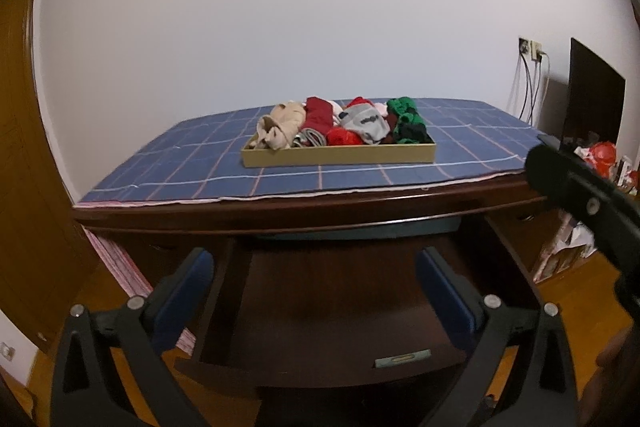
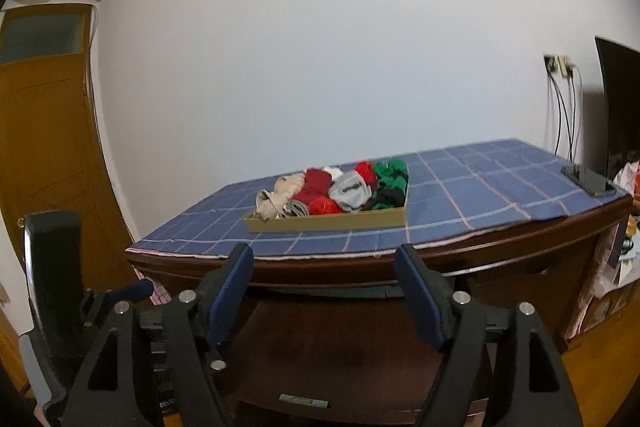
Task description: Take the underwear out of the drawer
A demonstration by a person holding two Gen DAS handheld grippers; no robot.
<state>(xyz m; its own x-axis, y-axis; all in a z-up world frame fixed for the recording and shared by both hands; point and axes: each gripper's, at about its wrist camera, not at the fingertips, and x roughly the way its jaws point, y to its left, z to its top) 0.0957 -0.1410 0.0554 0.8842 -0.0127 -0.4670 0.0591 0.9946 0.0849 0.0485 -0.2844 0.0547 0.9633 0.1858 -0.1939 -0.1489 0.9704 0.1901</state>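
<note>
A shallow cardboard tray (image 1: 340,155) (image 2: 328,222) stands on the desk's blue plaid cloth (image 1: 160,163) (image 2: 480,183), filled with bundled underwear (image 1: 360,121) (image 2: 348,191) in beige, dark red, grey, bright red and green. Under the desktop a dark wooden drawer (image 1: 340,307) (image 2: 340,347) is pulled out, and its visible floor is bare. My left gripper (image 1: 316,259) hangs open over the drawer with nothing between its blue pads. My right gripper (image 2: 324,253) is open too, in front of the desk edge above the drawer, holding nothing. Both are well short of the tray.
A black phone (image 2: 588,179) lies at the cloth's right edge. A dark monitor (image 1: 594,95) (image 2: 618,107), wall sockets with cables (image 2: 564,99) and clutter stand to the right. A wooden door (image 2: 44,131) is at left. The left gripper's body (image 2: 56,267) shows beside the right one.
</note>
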